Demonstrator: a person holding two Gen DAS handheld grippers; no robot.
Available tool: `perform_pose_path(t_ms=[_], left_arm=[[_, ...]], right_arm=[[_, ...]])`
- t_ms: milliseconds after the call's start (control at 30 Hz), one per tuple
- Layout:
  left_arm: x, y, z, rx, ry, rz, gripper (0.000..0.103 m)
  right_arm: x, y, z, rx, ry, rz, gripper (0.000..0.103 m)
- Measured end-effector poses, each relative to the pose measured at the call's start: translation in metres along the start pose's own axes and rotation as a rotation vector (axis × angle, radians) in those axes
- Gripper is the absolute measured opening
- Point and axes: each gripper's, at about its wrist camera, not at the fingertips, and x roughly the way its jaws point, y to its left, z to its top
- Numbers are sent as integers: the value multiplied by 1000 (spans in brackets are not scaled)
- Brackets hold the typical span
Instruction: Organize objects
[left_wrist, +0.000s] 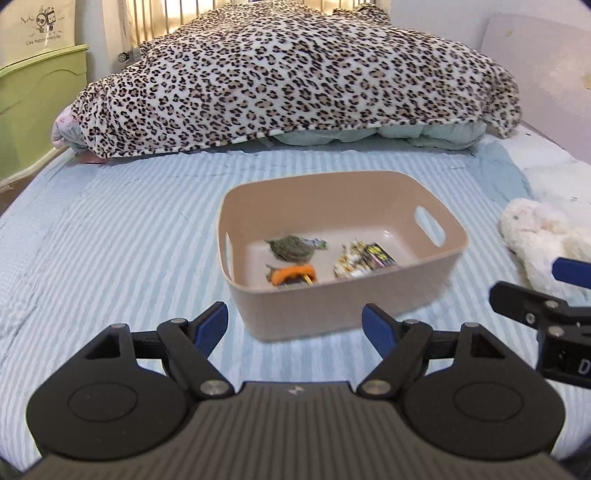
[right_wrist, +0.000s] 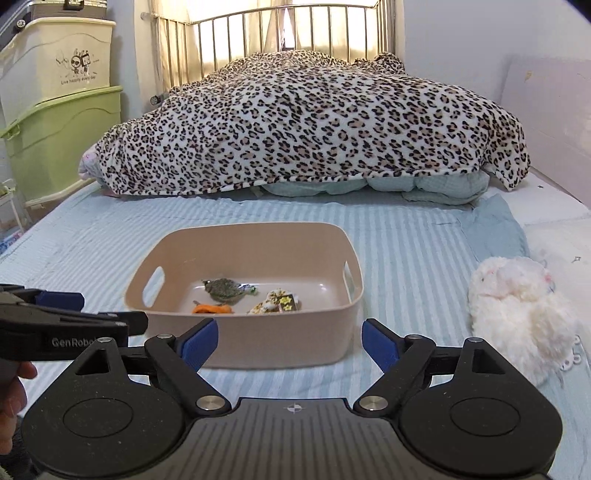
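Observation:
A tan plastic bin (left_wrist: 280, 306) with handle slots stands on the striped bed sheet; it also shows in the right wrist view (right_wrist: 258, 332). Inside lie a grey-green pouch (left_wrist: 291, 248), an orange item (left_wrist: 293, 275) and a patterned packet (left_wrist: 364, 258). My left gripper (left_wrist: 294, 325) is open and empty, just short of the bin's near wall. My right gripper (right_wrist: 290, 339) is open and empty, also just short of the bin. A white plush toy (right_wrist: 517, 314) lies on the sheet to the right of the bin.
A leopard-print blanket (right_wrist: 314, 125) covers a heap of bedding at the far end. Green and cream storage boxes (right_wrist: 62, 122) stack at the left beside the bed. A wall runs along the right side. A metal headboard (right_wrist: 280, 26) stands behind.

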Motion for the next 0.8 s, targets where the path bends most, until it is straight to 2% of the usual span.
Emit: perform_pose_path(t_ms=[233, 433, 800], left_arm=[[-38, -7, -28, 8, -30, -1, 80], [-57, -5, -53, -2, -17, -13, 80], [-88, -6, -91, 12, -51, -10, 80]], right_arm=[[-35, 6, -20, -16, -28, 4, 87], [-58, 8, -42, -5, -39, 7, 86], [-89, 7, -79, 6, -34, -7, 86]])
